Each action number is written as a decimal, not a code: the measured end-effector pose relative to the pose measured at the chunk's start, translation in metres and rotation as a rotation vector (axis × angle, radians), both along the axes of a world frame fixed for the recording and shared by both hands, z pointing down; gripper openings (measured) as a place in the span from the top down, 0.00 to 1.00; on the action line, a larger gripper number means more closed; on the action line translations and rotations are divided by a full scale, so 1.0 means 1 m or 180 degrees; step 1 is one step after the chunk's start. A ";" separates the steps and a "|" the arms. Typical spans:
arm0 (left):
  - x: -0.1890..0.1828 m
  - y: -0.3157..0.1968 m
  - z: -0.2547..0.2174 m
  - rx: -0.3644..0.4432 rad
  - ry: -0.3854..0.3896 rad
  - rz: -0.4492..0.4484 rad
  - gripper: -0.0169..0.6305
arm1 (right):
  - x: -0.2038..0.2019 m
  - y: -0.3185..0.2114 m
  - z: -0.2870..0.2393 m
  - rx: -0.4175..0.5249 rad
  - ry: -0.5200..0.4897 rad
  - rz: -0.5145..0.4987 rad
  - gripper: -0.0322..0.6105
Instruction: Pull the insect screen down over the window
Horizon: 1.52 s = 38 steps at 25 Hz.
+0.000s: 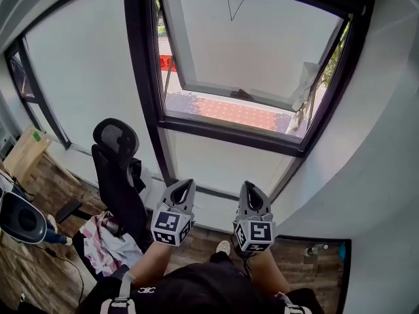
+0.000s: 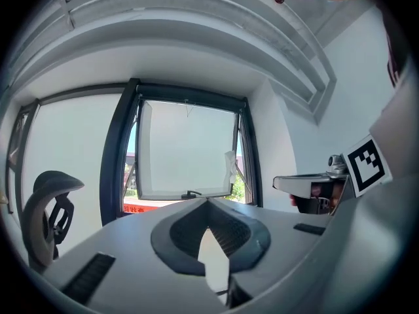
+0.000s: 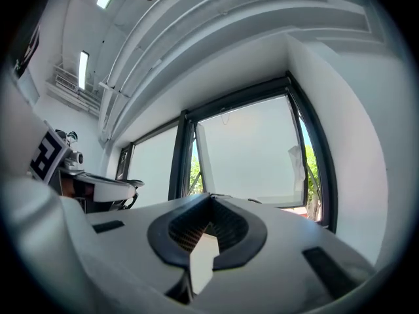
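The window (image 1: 252, 64) has a dark frame and its sash is tilted open outward, with a brick-red surface showing below it. A thin pull cord (image 1: 234, 2) hangs from the top of the frame. My left gripper (image 1: 185, 186) and right gripper (image 1: 249, 188) are side by side low in the head view, both shut and empty, well short of the window. The window (image 2: 186, 150) fills the middle of the left gripper view, beyond my left gripper (image 2: 208, 201). In the right gripper view, the window (image 3: 252, 152) lies past my right gripper (image 3: 211, 196).
A black office chair (image 1: 120, 169) stands left of the window, with crumpled cloth (image 1: 105, 244) at its base. A white wall (image 1: 383, 149) closes in on the right. A fixed glass pane (image 1: 85, 77) is to the left. A wooden board (image 1: 26, 152) leans at far left.
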<state>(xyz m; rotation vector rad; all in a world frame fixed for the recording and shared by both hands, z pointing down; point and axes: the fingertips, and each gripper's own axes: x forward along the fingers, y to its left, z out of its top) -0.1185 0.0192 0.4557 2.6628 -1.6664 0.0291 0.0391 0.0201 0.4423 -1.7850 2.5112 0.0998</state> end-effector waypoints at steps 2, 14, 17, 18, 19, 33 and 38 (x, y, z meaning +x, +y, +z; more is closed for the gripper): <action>0.007 -0.025 -0.003 -0.0004 -0.0001 0.0003 0.97 | 0.006 -0.024 -0.001 -0.0006 -0.0019 -0.0035 0.94; 0.065 -0.170 -0.017 0.0018 -0.0071 0.0040 0.97 | 0.065 -0.165 -0.016 0.0041 -0.0066 -0.0100 0.95; 0.077 -0.202 -0.019 0.0051 -0.0076 0.0028 0.97 | 0.079 -0.197 -0.014 0.0065 0.0016 -0.0087 0.95; 0.080 -0.212 -0.019 0.0050 -0.0082 0.0016 0.97 | 0.082 -0.206 -0.014 0.0070 0.0041 -0.0087 0.95; 0.082 -0.222 -0.020 0.0046 -0.0087 -0.0002 0.97 | 0.085 -0.215 -0.014 0.0074 0.0080 -0.0088 0.95; 0.087 -0.308 -0.026 0.0107 -0.0165 0.0198 0.97 | 0.076 -0.284 -0.012 0.0069 0.0303 -0.0065 0.95; 0.073 -0.332 -0.038 0.0207 -0.0558 0.0260 0.97 | 0.089 -0.297 -0.028 0.0138 0.0560 0.0182 0.94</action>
